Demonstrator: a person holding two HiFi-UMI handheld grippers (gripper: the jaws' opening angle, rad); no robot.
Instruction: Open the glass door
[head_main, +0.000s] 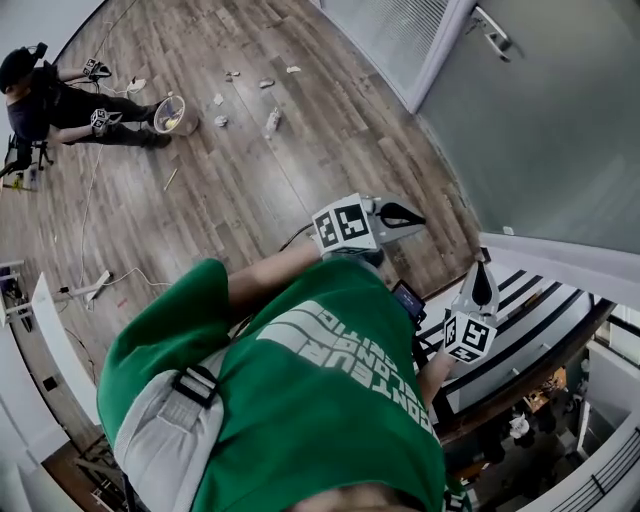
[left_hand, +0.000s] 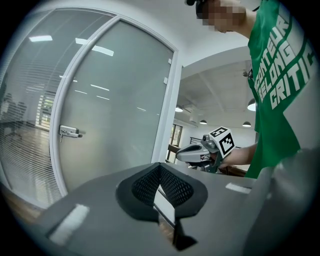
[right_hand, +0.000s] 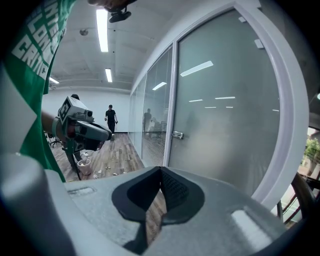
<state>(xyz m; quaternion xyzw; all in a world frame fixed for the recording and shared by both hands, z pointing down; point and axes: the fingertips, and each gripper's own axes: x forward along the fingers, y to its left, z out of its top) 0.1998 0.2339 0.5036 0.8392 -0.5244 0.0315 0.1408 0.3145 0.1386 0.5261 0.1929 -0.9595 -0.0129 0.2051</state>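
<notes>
The frosted glass door (head_main: 540, 130) in its white frame stands ahead at the upper right of the head view, with its metal lever handle (head_main: 492, 33) high on it. The same handle (left_hand: 70, 132) shows left of centre in the left gripper view and, in the right gripper view, the handle (right_hand: 177, 134) is at mid-height. My left gripper (head_main: 400, 215) is held out towards the door, well short of it, jaws together and empty. My right gripper (head_main: 482, 285) is lower and to the right, also shut on nothing. Each gripper sees the other: the right gripper (left_hand: 192, 152) and the left gripper (right_hand: 92, 131).
A person in black (head_main: 40, 95) crouches on the wooden floor at far left beside a bucket (head_main: 170, 115), with scattered litter (head_main: 270, 120) nearby. Another person (right_hand: 111, 117) stands far down the room. A dark railing and steps (head_main: 540, 340) lie at my right.
</notes>
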